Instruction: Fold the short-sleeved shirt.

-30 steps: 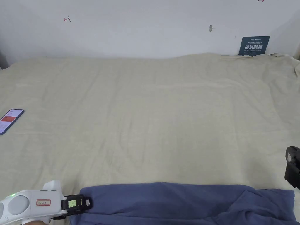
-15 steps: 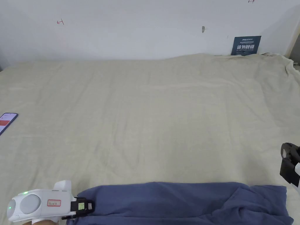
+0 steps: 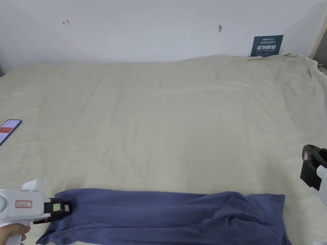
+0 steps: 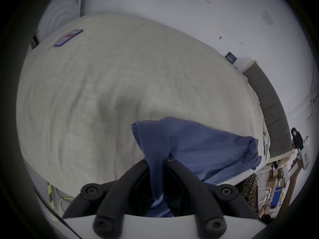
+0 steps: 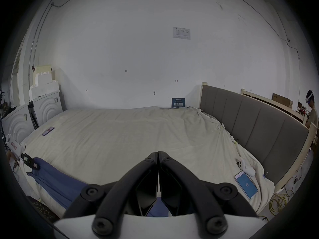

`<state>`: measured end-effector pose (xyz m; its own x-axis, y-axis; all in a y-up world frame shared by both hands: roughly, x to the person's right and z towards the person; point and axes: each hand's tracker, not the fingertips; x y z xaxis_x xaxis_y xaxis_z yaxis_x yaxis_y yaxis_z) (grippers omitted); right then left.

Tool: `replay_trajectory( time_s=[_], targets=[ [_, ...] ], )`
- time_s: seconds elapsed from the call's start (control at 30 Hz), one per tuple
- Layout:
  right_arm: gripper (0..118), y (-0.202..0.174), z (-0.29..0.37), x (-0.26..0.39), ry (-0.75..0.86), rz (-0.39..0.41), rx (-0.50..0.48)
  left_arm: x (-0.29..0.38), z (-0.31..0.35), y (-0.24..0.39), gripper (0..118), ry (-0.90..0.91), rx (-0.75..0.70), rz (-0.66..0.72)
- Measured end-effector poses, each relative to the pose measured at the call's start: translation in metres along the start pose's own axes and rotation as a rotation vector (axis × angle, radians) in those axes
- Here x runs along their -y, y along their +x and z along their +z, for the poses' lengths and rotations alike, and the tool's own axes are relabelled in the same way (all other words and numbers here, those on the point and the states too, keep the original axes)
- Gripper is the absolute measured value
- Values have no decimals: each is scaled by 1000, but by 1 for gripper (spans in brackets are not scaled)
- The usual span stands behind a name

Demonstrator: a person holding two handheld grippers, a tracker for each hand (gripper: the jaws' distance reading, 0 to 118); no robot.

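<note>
A blue short-sleeved shirt (image 3: 166, 213) lies bunched in a long band across the near edge of the bed. My left gripper (image 3: 65, 209) is shut on the shirt's left end. In the left gripper view the fabric (image 4: 198, 142) runs up between the closed jaws of the left gripper (image 4: 156, 163). My right gripper (image 3: 311, 169) hovers above the sheet, just past the shirt's right end and apart from it. In the right gripper view the right gripper (image 5: 158, 154) has its jaws pressed together with nothing between them, and the shirt (image 5: 57, 179) lies low on the left.
A cream sheet (image 3: 166, 121) covers the wide bed. A phone (image 3: 8, 129) lies at the left edge. Another phone (image 5: 246, 184) and a white controller (image 5: 246, 166) lie by the grey headboard (image 5: 250, 122). A blue sign (image 3: 266, 45) leans on the far wall.
My left gripper has pulled the shirt's end to the left, and the whole shirt has slid left and a little farther onto the bed. The right gripper has risen slightly.
</note>
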<state>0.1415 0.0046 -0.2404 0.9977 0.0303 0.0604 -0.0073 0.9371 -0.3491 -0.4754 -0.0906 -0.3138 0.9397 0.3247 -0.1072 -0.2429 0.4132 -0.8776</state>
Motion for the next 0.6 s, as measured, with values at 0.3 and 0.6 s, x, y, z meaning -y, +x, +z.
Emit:
replay_trajectory(
  time_s=[0.3,0.6],
  targets=[
    [0,8,10,-2,23,-9,-14,-2,21,72,2,-33,88,28],
    [0,14,22,2,25,-13,-16,0,-26,177,2,-113,325,-22]
  ],
)
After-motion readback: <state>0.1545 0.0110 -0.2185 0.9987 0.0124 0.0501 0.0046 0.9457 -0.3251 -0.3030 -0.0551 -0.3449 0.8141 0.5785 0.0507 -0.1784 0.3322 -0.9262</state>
